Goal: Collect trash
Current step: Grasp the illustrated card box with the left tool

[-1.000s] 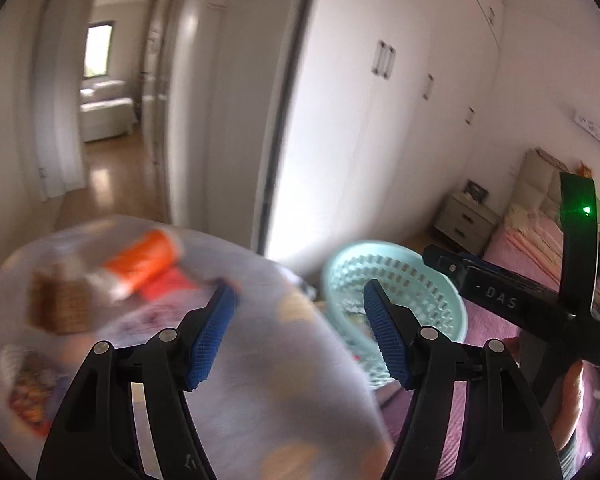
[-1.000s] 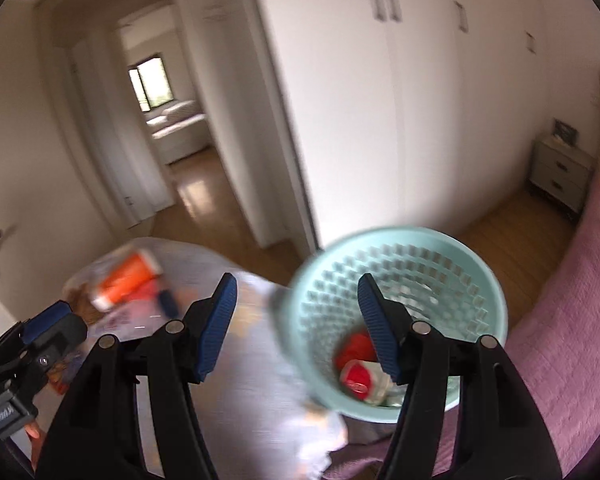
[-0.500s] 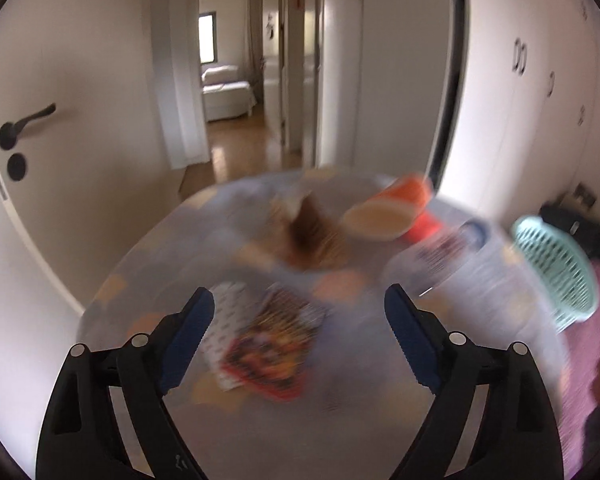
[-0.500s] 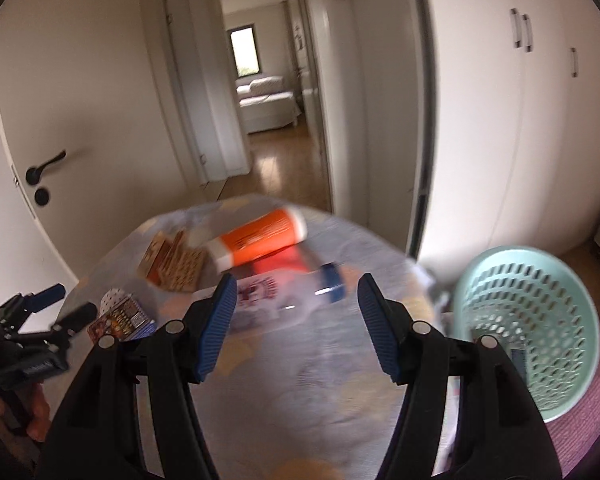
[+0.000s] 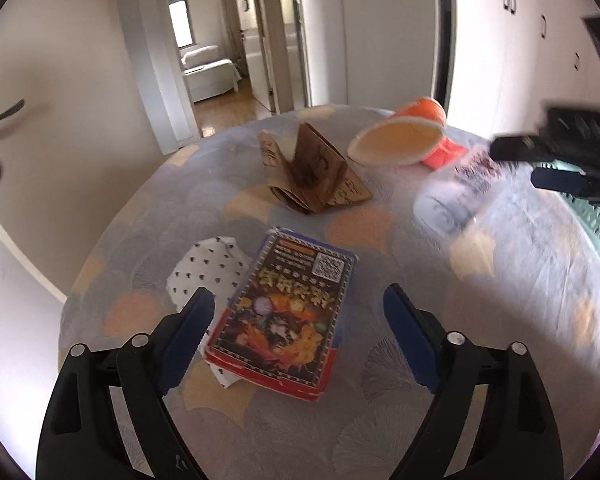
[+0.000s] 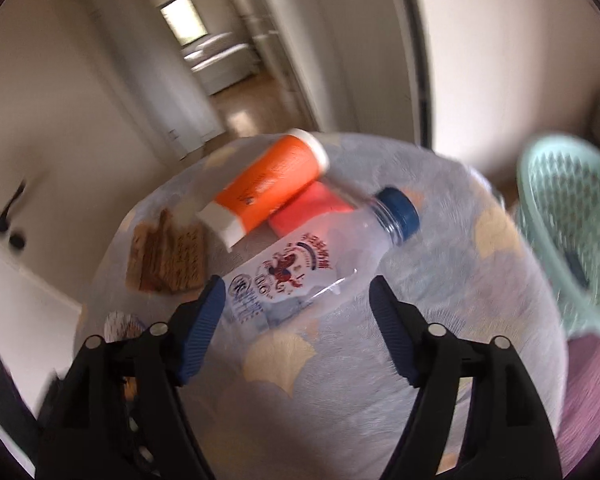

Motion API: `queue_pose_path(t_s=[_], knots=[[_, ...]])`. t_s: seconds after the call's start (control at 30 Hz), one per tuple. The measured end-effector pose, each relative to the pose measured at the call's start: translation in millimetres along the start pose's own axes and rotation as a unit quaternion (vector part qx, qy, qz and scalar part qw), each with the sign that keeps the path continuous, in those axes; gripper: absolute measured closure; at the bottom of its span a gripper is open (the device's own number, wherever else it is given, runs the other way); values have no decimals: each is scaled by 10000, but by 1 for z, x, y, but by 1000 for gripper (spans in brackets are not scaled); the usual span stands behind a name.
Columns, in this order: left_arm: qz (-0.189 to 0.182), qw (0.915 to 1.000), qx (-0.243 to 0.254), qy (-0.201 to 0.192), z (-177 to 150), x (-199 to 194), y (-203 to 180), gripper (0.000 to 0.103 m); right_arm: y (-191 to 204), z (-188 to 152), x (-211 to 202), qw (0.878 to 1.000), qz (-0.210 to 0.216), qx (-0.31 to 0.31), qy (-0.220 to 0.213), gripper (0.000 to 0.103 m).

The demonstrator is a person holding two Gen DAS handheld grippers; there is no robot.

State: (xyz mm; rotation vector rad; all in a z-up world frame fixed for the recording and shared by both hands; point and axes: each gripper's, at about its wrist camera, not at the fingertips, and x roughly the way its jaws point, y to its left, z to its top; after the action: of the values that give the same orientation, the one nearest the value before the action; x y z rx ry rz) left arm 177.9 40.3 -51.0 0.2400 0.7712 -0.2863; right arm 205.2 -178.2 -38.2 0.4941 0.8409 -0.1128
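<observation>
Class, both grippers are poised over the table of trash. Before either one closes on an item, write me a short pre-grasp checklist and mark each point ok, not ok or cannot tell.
1. Left gripper open, fingers either side of the snack packet: ok.
2. Right gripper open, facing the plastic bottle: ok.
3. Packet free of other trash: not ok, it overlaps the dotted paper.
4. Bottle clear of the orange cup: cannot tell, the view is blurred.
5. Basket beside the table: ok.
</observation>
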Motion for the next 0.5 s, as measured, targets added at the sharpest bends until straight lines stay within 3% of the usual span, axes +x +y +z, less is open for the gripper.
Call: queue_pose_path(t_s=[0.07, 0.13, 0.5], knots=[[-77, 10000, -18, 18, -4, 1, -1, 27, 0, 1, 6, 9997, -52, 224, 75, 31], [-115, 9999, -49, 98, -5, 4, 1, 43, 4, 1, 14, 9991, -165, 348, 150, 31], [-464, 9985, -211, -177, -9, -16, 0, 44, 15, 6, 42, 9916, -826, 976, 169, 30]])
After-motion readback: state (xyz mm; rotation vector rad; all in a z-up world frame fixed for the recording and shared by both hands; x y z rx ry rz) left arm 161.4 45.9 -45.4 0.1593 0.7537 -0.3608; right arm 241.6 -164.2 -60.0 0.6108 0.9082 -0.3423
